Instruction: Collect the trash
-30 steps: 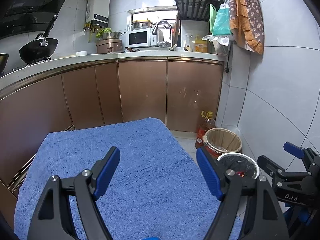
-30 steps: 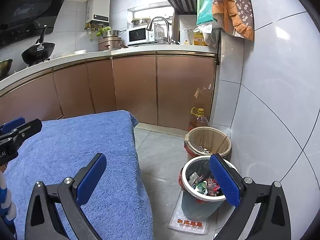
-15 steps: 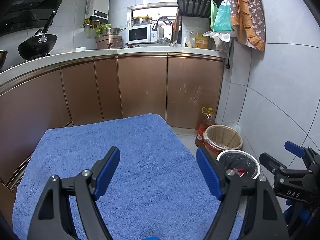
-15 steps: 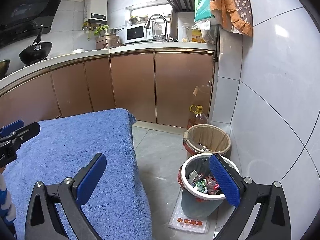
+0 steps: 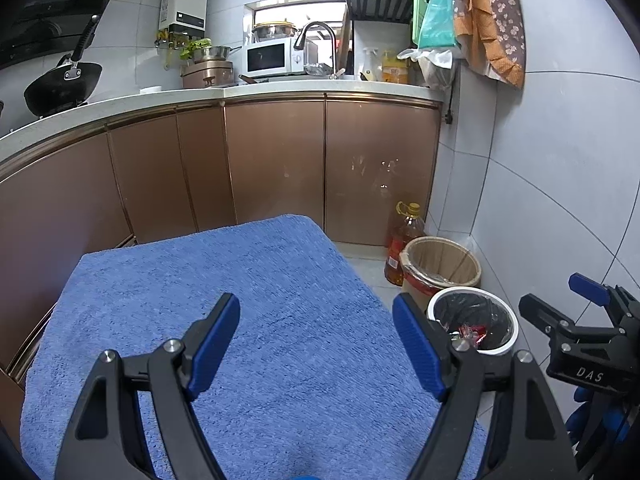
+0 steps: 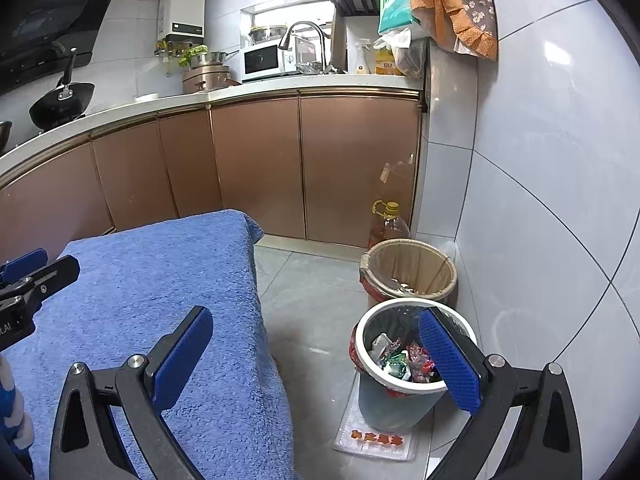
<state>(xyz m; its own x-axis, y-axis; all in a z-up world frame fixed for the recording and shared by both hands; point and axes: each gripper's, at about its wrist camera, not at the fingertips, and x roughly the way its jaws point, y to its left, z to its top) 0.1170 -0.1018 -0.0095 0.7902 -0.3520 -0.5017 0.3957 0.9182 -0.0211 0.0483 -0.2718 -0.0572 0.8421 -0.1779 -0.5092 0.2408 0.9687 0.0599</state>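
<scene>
A white-rimmed trash bin [image 6: 416,364] with a black liner stands on the floor right of the table and holds several colourful wrappers [image 6: 404,360]. It also shows in the left wrist view [image 5: 472,322]. My left gripper [image 5: 316,344] is open and empty above the blue towel [image 5: 224,300] that covers the table. My right gripper [image 6: 316,354] is open and empty, spanning the towel's right edge [image 6: 256,320] and the bin. No loose trash shows on the towel.
A tan basket bin [image 6: 408,268] and an oil bottle [image 6: 388,224] stand behind the white bin by the tiled wall. A plastic packet [image 6: 376,440] lies on the floor under the bin. Brown cabinets [image 5: 272,168] run behind the table.
Both views have shifted slightly, the cameras drawing back and a little up from the table. Both grippers stay open and empty.
</scene>
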